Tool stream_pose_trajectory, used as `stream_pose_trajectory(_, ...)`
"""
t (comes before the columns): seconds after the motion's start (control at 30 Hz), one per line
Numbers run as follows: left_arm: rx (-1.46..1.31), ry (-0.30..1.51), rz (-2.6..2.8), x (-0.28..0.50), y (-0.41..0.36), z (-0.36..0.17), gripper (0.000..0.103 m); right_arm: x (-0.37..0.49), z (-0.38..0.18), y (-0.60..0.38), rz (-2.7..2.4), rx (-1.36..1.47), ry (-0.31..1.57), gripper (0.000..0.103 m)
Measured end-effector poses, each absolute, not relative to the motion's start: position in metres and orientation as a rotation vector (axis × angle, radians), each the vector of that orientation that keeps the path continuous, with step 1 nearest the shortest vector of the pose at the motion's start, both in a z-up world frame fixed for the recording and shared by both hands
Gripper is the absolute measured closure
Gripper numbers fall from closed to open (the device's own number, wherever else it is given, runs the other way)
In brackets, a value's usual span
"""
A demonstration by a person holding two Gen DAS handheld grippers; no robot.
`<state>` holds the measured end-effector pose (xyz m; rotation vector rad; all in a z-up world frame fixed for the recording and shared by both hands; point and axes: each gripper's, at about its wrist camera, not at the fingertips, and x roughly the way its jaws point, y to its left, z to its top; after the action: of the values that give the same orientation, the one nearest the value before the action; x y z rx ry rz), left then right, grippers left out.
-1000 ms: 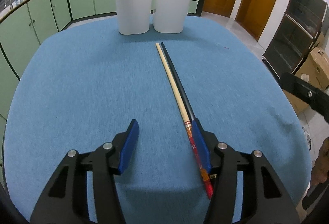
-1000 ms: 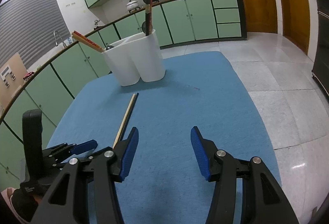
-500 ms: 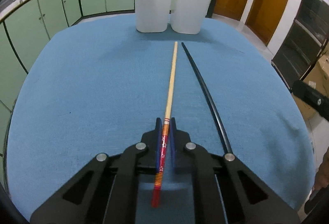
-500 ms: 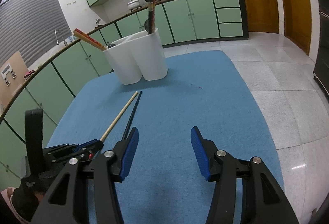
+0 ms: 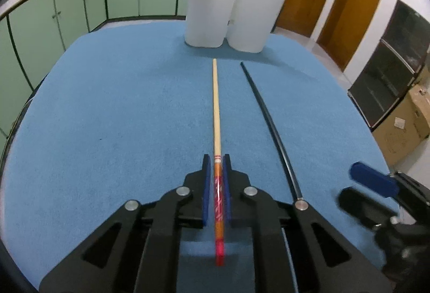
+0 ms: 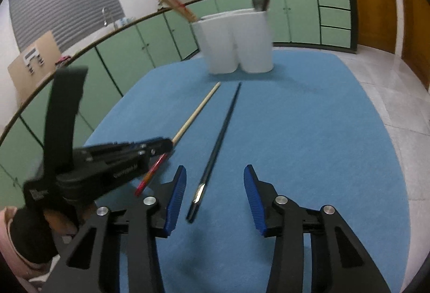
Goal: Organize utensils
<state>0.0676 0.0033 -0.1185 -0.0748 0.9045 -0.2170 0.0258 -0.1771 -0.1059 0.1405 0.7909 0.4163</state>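
Observation:
My left gripper (image 5: 216,158) is shut on the red-and-orange handle of a wooden chopstick (image 5: 216,104), which points at the white two-cup utensil holder (image 5: 231,10). Its jaws are opening a hair, but the pads still press the stick. A black chopstick (image 5: 271,121) lies on the blue tablecloth just to its right. In the right wrist view my right gripper (image 6: 215,168) straddles the near end of the black chopstick (image 6: 223,131). Its jaws are closing and neither pad touches the stick. The left gripper (image 6: 168,143) sits just to its left, holding the wooden chopstick (image 6: 196,115).
The utensil holder (image 6: 236,40) stands at the far end of the blue table (image 6: 309,131) with chopsticks and a spoon in it. Green cabinets ring the room. Wooden doors, a dark cabinet (image 5: 389,64) and a cardboard box (image 5: 403,126) stand to the right. A gloved hand (image 6: 24,228) holds the left gripper.
The left gripper shut on the wooden chopstick and drew it apart from the black one. The right gripper moved left until it straddled the black chopstick's end, and its jaws narrowed.

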Motion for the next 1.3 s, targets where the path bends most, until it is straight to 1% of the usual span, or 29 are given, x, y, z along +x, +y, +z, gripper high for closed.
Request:
stream_pose_trajectory(0.1,-0.055,0.902,-0.212,0.054,0.011,-0.12,0.093,0.019,-0.109,-0.169,0.426,0.126,0.802,0.06)
stream_pose_trajectory(0.23,-0.064,0.914,-0.201,0.042,0.019,-0.126,0.092,0.015,-0.116,-0.162,0.431,0.109,0.828,0.065)
stream_pose_trajectory(0.3,-0.059,0.91,-0.203,0.038,0.019,-0.125,0.091,0.014,-0.121,-0.158,0.428,0.099,0.839,0.07)
stream_pose_trajectory(0.37,-0.055,0.905,-0.209,0.036,0.017,-0.124,0.083,0.013,-0.124,-0.155,0.427,0.088,0.85,0.077)
stream_pose_trajectory(0.43,-0.046,0.9,-0.21,0.036,0.014,-0.124,0.08,0.013,-0.128,-0.15,0.422,0.061,0.859,0.082)
stream_pose_trajectory(0.57,-0.039,0.891,-0.218,0.034,0.011,-0.121,0.078,0.013,-0.133,-0.143,0.394,0.0,0.856,0.094)
stream_pose_trajectory(0.67,-0.031,0.885,-0.222,0.033,0.01,-0.12,0.075,0.013,-0.132,-0.146,0.369,-0.008,0.852,0.096)
stream_pose_trajectory(0.77,-0.028,0.876,-0.241,0.029,0.006,-0.116,0.072,0.011,-0.132,-0.156,0.336,0.013,0.847,0.097)
stream_pose_trajectory(0.93,-0.009,0.883,-0.255,0.026,-0.004,-0.119,0.072,0.009,-0.13,-0.177,0.256,0.057,0.848,0.097)
stream_pose_trajectory(1.0,0.011,0.874,-0.243,0.027,-0.007,-0.121,0.073,0.011,-0.13,-0.185,0.221,0.082,0.846,0.097)
stream_pose_trajectory(1.03,0.021,0.871,-0.231,0.028,-0.009,-0.121,0.077,0.013,-0.13,-0.188,0.21,0.094,0.847,0.097)
stream_pose_trajectory(1.07,0.023,0.868,-0.228,0.028,-0.01,-0.121,0.089,0.015,-0.131,-0.191,0.201,0.109,0.85,0.097)
stream_pose_trajectory(1.1,0.017,0.884,-0.239,0.032,-0.011,-0.123,0.098,0.019,-0.132,-0.192,0.201,0.13,0.856,0.097)
stream_pose_trajectory(1.13,0.008,0.908,-0.243,0.036,-0.012,-0.128,0.102,0.022,-0.133,-0.193,0.201,0.143,0.857,0.097)
stream_pose_trajectory(1.3,-0.013,0.906,-0.239,0.044,-0.011,-0.128,0.102,0.036,-0.135,-0.192,0.242,0.182,0.861,0.097)
